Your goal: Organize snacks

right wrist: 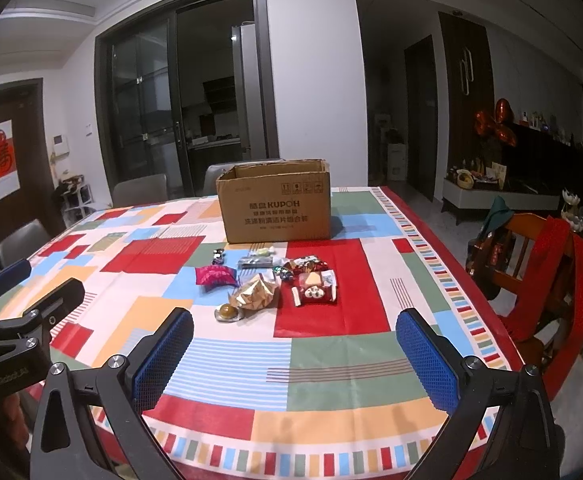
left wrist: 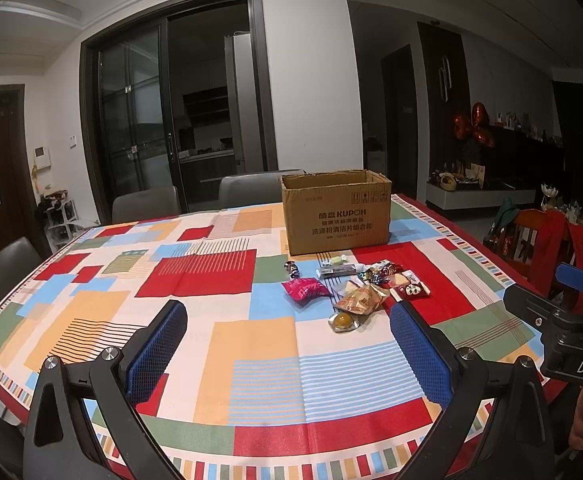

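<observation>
Above the near edge of the table, the left gripper (left wrist: 289, 322) hangs with its blue mesh-padded fingers (left wrist: 159, 354) spread wide and nothing between them. Beside it, the right gripper (right wrist: 295, 330) is held the same way, jaws wide apart and empty, over the patchwork tablecloth (right wrist: 323, 364) of red, blue, orange and green blocks.

Just beyond both grippers lies a loose cluster of wrapped snacks. Nearest is a round amber sweet in clear wrap (right wrist: 228, 313), touching a crinkled gold foil packet (right wrist: 256, 295). Left of that lies a pink plastic packet (right wrist: 215, 276), and to the right a red packet with white shapes (right wrist: 314, 294). Behind these sit a pale biscuit packet (right wrist: 315, 279), a red-and-gold wrapped sweet (right wrist: 305, 265), a long dark flat packet (right wrist: 256, 263) and a small dark wrapped candy (right wrist: 218, 256), apart on the left.

Farther back stands an open brown cardboard box (right wrist: 277, 208) printed KUPOH, near the cluster but not touching it. Grey chairs (right wrist: 141, 190) line the far side; a wooden chair draped in red cloth (right wrist: 547, 276) stands to the right.
</observation>
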The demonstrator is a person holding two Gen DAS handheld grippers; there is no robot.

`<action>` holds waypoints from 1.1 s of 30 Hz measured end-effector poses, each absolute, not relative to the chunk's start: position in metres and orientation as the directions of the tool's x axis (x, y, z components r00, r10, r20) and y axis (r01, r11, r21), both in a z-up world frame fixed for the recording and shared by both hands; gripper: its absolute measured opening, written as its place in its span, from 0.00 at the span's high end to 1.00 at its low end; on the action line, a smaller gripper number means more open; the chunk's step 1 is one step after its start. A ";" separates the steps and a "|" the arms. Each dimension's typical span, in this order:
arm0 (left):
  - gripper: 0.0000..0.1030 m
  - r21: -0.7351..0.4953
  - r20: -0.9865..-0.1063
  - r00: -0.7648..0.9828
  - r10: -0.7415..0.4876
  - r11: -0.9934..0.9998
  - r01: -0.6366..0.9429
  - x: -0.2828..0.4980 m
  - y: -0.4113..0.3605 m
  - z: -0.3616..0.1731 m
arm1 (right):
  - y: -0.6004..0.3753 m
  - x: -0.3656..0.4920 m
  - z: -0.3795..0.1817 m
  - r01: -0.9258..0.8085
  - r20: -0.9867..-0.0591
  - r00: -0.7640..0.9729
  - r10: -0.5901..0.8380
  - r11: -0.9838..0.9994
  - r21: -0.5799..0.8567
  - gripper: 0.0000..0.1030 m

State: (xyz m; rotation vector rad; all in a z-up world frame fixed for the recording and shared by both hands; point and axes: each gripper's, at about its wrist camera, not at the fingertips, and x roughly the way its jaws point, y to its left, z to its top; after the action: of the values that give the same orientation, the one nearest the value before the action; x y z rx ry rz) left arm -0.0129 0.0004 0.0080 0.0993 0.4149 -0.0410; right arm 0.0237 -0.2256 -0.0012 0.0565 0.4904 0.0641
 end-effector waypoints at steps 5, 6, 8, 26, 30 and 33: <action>0.00 0.087 -0.404 0.915 -0.021 0.994 0.061 -0.013 0.001 0.008 | -0.226 0.024 -0.002 -0.047 -0.468 0.881 0.074 0.996 0.069 0.01; 0.00 0.088 -0.404 0.915 -0.021 0.994 0.062 -0.014 0.001 0.008 | -0.226 0.024 -0.001 -0.047 -0.468 0.881 0.074 0.996 0.069 0.01; 0.00 0.086 -0.404 0.915 -0.021 0.994 0.061 -0.013 0.001 0.008 | -0.226 0.024 -0.002 -0.048 -0.469 0.880 0.076 0.996 0.070 0.01; 0.00 0.086 -0.404 0.914 -0.023 0.994 0.062 -0.013 0.000 0.008 | -0.224 0.022 -0.001 -0.048 -0.467 0.881 0.074 0.997 0.068 0.01; 0.00 0.086 -0.402 0.915 -0.022 0.994 0.062 -0.014 0.000 0.009 | -0.224 0.023 -0.001 -0.048 -0.467 0.881 0.073 0.997 0.066 0.01; 0.00 0.085 -0.403 0.915 -0.023 0.994 0.063 -0.014 0.000 0.009 | -0.224 0.022 -0.001 -0.048 -0.466 0.882 0.073 0.997 0.066 0.01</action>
State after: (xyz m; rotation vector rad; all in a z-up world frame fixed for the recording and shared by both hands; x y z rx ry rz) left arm -0.0143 -0.0002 0.0094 0.0972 0.4134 -0.0442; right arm 0.0224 -0.2240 -0.0015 0.0532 0.4872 0.0632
